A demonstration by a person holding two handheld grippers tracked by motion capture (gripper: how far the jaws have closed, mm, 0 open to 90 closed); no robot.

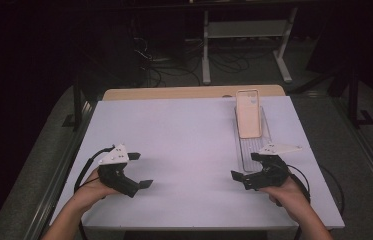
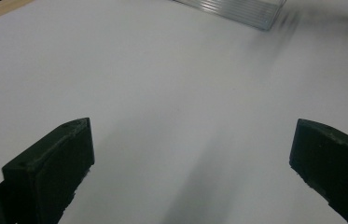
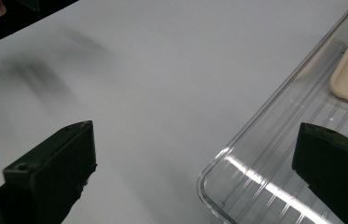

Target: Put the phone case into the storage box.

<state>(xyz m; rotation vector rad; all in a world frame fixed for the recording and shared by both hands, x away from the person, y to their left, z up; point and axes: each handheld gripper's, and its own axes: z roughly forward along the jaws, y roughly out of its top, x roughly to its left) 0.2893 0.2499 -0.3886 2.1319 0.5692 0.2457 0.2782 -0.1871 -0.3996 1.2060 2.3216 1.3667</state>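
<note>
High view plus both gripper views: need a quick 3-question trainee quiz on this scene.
1. True or false: the beige case lies in the clear tray.
2. Which gripper is nearest the tray: A left gripper, B right gripper?
3. Fill in: both grippers' jaws are ____.

Key: 1 true; 2 B; 3 open.

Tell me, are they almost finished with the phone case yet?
Nothing looks done: the beige phone case lies in the clear tray, untouched. The right gripper hovers open by the tray's near end; the left gripper is open, far off. Probably grasping and moving it remain.
</note>
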